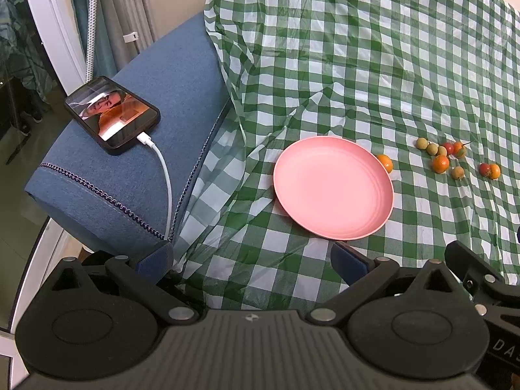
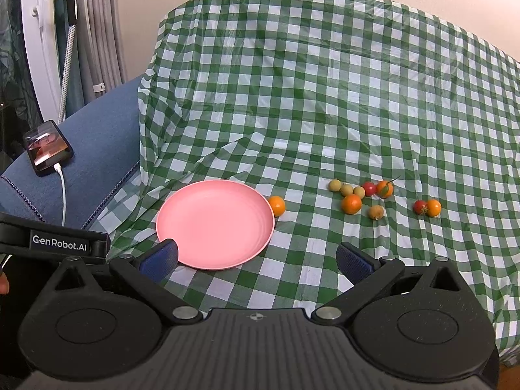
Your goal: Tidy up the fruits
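Observation:
An empty pink plate [image 1: 331, 188] [image 2: 214, 224] lies on the green checked cloth. One small orange [image 1: 385, 162] [image 2: 277, 205] touches its right rim. Further right lie several small fruits: a cluster of yellow-green ones, oranges and a red one [image 1: 440, 154] [image 2: 354, 195], and a red-and-orange pair [image 1: 489, 170] [image 2: 427, 208]. My left gripper [image 1: 253, 260] is open and empty, near the plate's front edge. My right gripper [image 2: 256, 258] is open and empty, its left finger [image 2: 161, 256] at the plate's front-left rim.
A blue sofa arm [image 1: 130, 175] [image 2: 97, 149] at the left carries a phone [image 1: 112, 113] [image 2: 48, 147] on a white charging cable [image 1: 165, 182]. The checked cloth [image 1: 357, 48] [image 2: 325, 81] rises over the sofa back behind. Curtains and a white frame stand at far left.

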